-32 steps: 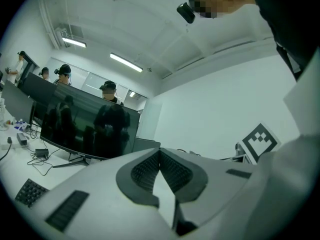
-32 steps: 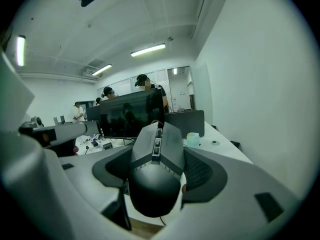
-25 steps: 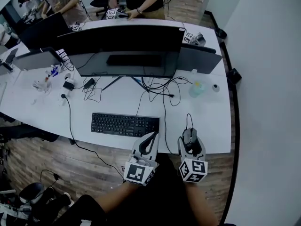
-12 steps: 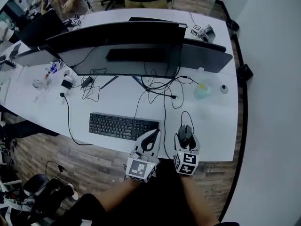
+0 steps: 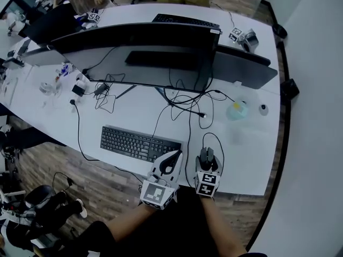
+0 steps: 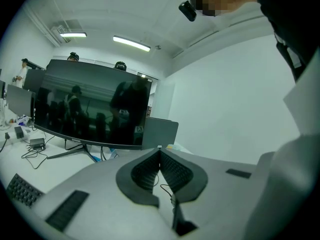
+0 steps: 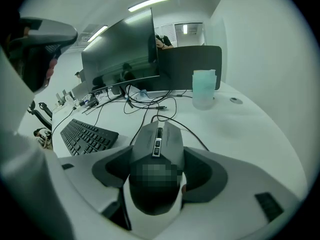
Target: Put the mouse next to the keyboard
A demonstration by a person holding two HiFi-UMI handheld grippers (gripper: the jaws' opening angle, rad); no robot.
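A dark wired mouse lies on the white desk near its front edge, right of the black keyboard. My right gripper is shut on the mouse, one jaw on each flank. The mouse cable loops back toward the monitor. My left gripper hovers at the keyboard's right end, shut, its pads meeting with nothing between them.
A wide curved monitor stands behind the keyboard with tangled cables at its foot. A pale green cup sits at the back right. Small clutter lies at the far left. People stand beyond the desk.
My right gripper has carried the mouse left, closer to the keyboard's right end. The left gripper has stayed about where it was. The head view has shifted.
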